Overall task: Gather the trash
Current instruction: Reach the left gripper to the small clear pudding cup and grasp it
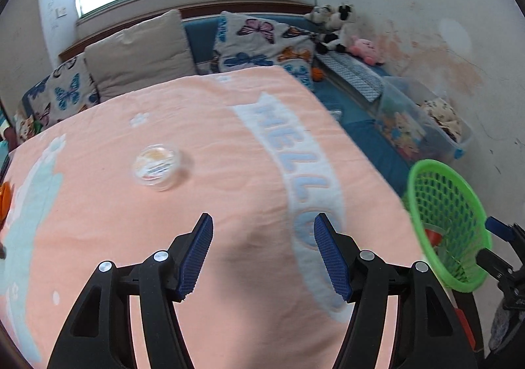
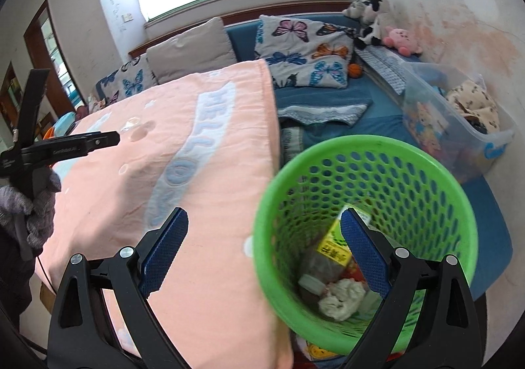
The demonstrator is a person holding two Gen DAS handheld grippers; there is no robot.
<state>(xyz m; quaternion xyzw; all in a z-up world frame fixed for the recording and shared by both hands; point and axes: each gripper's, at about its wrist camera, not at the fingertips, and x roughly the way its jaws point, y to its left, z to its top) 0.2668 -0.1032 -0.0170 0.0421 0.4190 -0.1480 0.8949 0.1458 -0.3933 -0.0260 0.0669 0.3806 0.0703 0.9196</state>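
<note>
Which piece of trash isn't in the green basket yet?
The small clear round container lying alone on the pink blanket. The yellow carton and crumpled tissue already sit inside the green basket.

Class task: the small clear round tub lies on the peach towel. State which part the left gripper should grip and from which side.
Grip the clear tub across its round side wall, coming from above and the near side with the open left gripper. It is low, sits flat on the towel, and nothing crowds it.

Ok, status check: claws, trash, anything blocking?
Left claw open, empty, over the peach towel. Right claw open, empty, above green basket. Clear plastic cup on the towel, uncollected. Nothing blocking.
</note>
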